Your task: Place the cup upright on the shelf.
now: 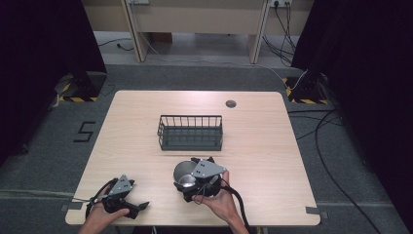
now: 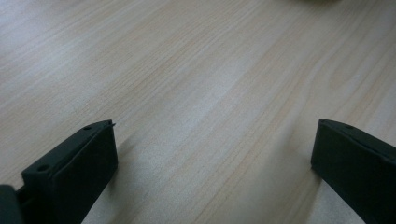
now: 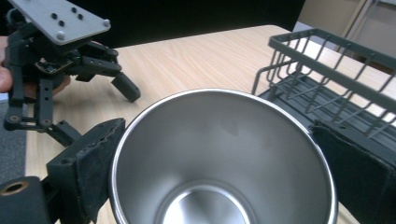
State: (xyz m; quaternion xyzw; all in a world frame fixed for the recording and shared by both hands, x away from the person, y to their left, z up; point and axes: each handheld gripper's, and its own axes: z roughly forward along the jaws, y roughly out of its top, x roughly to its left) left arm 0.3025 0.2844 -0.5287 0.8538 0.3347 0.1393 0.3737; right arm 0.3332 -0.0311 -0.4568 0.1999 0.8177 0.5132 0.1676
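A shiny steel cup [image 1: 182,170] sits between the black jaws of my right gripper [image 1: 195,178], at the table's front middle. In the right gripper view the cup's [image 3: 224,158] open mouth faces the camera, and both pads of the right gripper [image 3: 219,135] press on its sides. My left gripper [image 1: 139,208] rests at the front left of the table, open. In its own view the left gripper [image 2: 212,158] has only bare wood between the jaws. A dark wire basket [image 1: 190,132] stands empty just beyond the cup. The basket [image 3: 327,79] rises at the right of the right gripper view.
The light wooden table [image 1: 253,146] has a round grey grommet [image 1: 231,103] near its far edge. Cables lie on the floor at the right. The left gripper [image 3: 56,70] appears at the upper left of the right gripper view.
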